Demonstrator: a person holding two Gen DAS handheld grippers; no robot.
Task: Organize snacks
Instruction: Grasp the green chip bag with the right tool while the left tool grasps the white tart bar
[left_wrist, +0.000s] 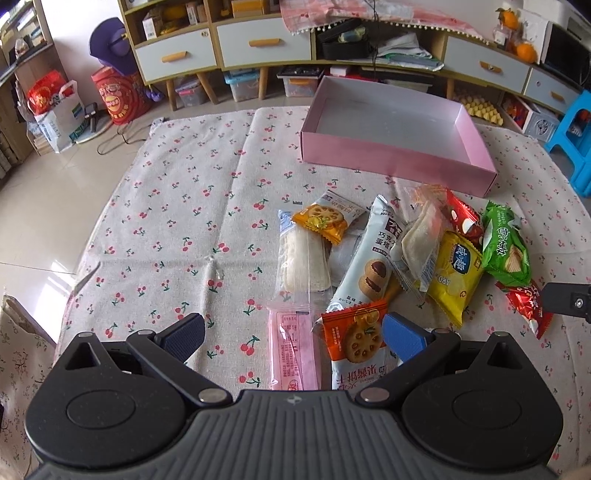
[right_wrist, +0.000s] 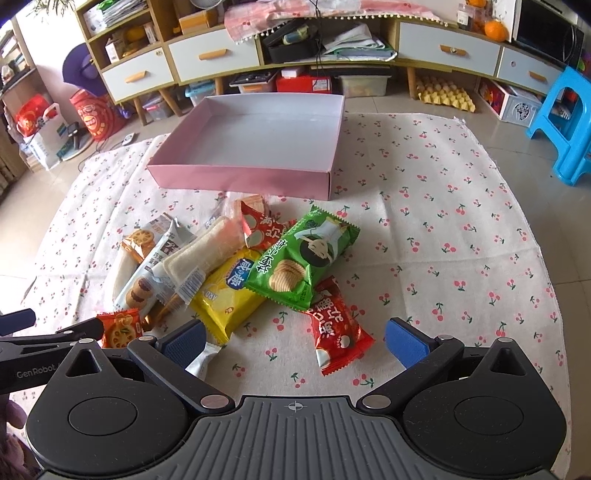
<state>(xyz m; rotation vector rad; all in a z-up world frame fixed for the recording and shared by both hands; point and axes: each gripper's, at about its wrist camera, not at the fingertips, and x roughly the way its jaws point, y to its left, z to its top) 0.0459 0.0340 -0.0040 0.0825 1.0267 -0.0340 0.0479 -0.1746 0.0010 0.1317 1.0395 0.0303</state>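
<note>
Snacks (right_wrist: 236, 269) lay in a loose heap on a cherry-print cloth (right_wrist: 443, 236), just in front of an open pink box (right_wrist: 243, 181) whose inside held nothing. In the heap a green chip bag (right_wrist: 299, 258) overlapped a yellow chip bag (right_wrist: 225, 295), with a red packet (right_wrist: 336, 332) nearest the right claw (right_wrist: 295, 341) and a second red packet (right_wrist: 258, 225) closer to the box. A long white cake packet (left_wrist: 365, 258) lay beside a clear-wrapped sandwich slice (left_wrist: 303, 258) topped by a small orange biscuit packet (left_wrist: 321, 221).

The left claw (left_wrist: 293, 338) stood wide open with nothing gripped; a pink wafer packet (left_wrist: 291, 350) and an orange biscuit packet (left_wrist: 354, 343) lay on the cloth between its blue pads (left_wrist: 402, 336). The right claw was likewise spread wide and empty, hovering low over the near red packet. A blue plastic stool (right_wrist: 565, 122) stood on the tiled floor beyond the cloth's right edge.
</note>
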